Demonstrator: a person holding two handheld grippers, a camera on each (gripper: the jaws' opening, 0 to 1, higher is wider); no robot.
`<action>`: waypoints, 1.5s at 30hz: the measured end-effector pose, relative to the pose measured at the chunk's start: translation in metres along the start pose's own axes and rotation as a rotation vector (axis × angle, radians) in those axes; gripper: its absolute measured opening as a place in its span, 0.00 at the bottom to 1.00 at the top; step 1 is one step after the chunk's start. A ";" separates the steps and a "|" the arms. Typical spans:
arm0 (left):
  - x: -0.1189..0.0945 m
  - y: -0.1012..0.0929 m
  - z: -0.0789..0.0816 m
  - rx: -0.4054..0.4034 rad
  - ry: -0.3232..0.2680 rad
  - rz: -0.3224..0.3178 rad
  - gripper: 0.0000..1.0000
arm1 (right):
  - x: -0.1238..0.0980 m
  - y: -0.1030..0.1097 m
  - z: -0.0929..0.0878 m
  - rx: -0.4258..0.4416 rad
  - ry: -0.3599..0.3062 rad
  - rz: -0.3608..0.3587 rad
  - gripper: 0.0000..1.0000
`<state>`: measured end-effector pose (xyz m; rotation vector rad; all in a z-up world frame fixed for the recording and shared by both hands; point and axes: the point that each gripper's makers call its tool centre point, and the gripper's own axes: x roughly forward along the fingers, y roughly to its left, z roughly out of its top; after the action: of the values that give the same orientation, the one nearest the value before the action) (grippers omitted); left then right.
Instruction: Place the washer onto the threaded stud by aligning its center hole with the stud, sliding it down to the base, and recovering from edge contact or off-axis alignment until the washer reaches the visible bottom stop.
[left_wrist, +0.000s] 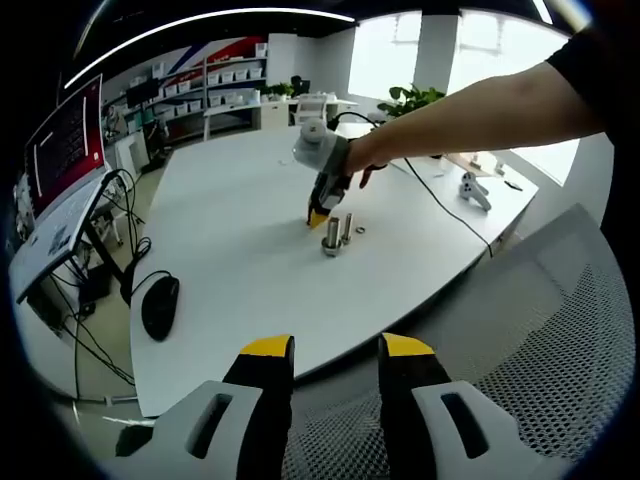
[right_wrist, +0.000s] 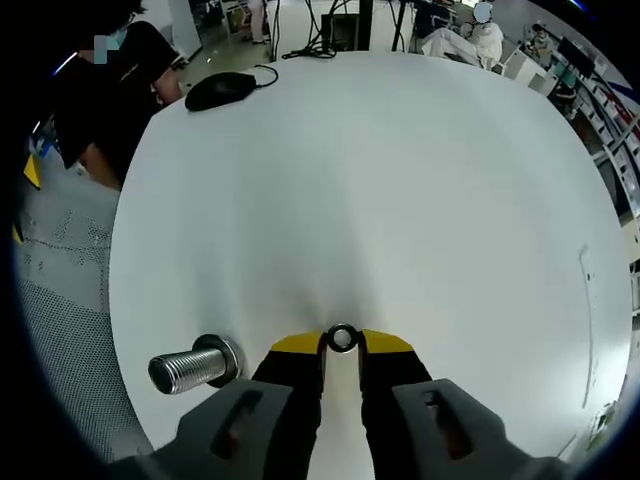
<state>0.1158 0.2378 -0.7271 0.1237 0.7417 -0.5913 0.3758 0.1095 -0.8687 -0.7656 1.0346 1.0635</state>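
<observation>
Right tongs (right_wrist: 341, 345): seen at the bottom centre of the right gripper view, yellow tips nearly closed and pinched on the washer (right_wrist: 342, 338), which is held flat just above the desk (right_wrist: 400, 180).
Threaded stud (right_wrist: 193, 366): found at the lower left of the right gripper view, just beside the tongs, standing on its wide base; in the left gripper view it is seen at mid-frame (left_wrist: 332, 236), beside the right tongs (left_wrist: 318, 218).
Left tongs (left_wrist: 335, 352): shown at the bottom of the left gripper view, jaws apart, nothing gripped, held over a mesh chair (left_wrist: 560, 340).
Mouse (left_wrist: 160, 305): lying at the left desk edge.
</observation>
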 end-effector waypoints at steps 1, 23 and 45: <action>0.000 0.000 0.000 0.000 0.000 0.000 0.32 | 0.000 0.000 0.000 0.000 -0.001 -0.001 0.15; 0.000 0.000 0.000 0.000 0.000 0.001 0.32 | -0.009 0.001 -0.019 0.057 -0.083 -0.048 0.14; 0.000 0.000 0.001 -0.002 -0.003 0.004 0.32 | -0.036 0.025 -0.093 0.178 -0.125 -0.049 0.14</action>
<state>0.1158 0.2378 -0.7263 0.1222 0.7386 -0.5874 0.3196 0.0230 -0.8684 -0.5708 0.9839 0.9512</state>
